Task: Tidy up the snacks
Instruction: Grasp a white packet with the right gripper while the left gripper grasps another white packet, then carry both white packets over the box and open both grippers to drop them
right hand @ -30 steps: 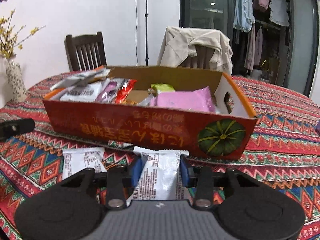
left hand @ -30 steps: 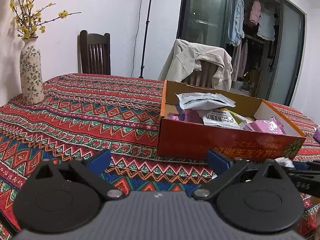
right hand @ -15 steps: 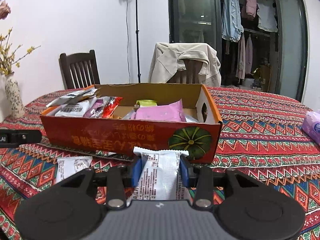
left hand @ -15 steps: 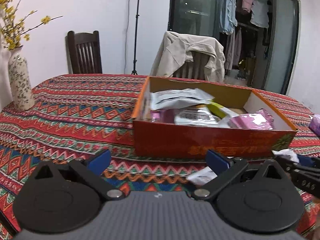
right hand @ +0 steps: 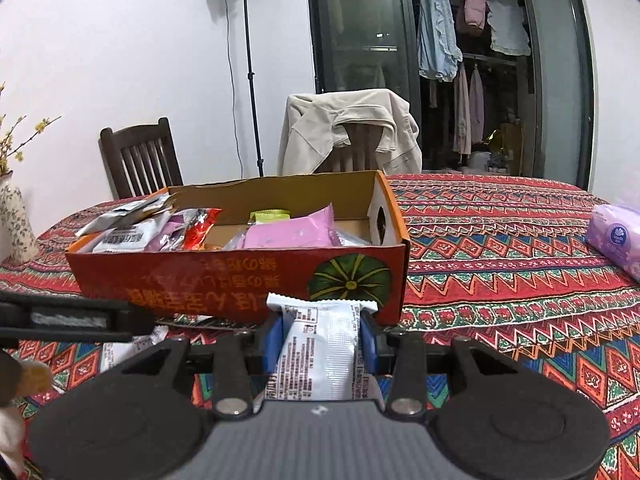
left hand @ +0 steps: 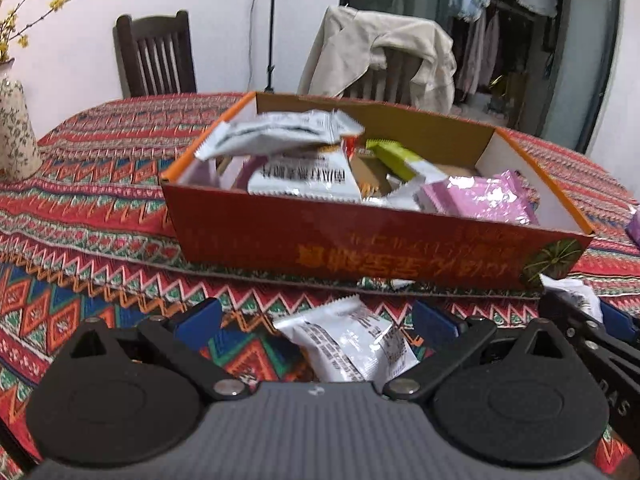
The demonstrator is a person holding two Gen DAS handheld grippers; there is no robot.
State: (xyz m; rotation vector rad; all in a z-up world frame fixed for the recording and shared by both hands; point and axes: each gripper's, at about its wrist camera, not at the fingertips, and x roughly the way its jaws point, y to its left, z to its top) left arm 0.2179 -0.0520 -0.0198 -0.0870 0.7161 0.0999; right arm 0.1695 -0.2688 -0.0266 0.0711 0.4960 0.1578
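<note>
Patterned red cloth covers the worktop [right hand: 500, 248], and on it stands an open orange cardboard box [right hand: 240, 280] already holding a good pile of snack packets, white, pink, red and green. That pile suggests most of the sorting is done. Just in front of the box's near wall, the right gripper [right hand: 320, 340] is clamped on a white snack packet [right hand: 320, 352], its blue pads pressing both long edges, with the packet's top edge close to the box wall but not yet over the rim. To its left, a second white packet [left hand: 344, 344] lies flat on the cloth near the box, and the left gripper [left hand: 316, 320] hovers with its jaws spread wide to either side of it, the pads not touching it. So two packets appear to be left: one held and waiting to be lifted over the rim and dropped in, one to be picked up from the cloth. Farther out, a purple tissue pack [right hand: 616, 240] sits well apart on the right, a flowered vase [left hand: 16, 136] stands at the left edge, and a chair draped with a beige jacket [right hand: 348, 132] waits behind the box.
</note>
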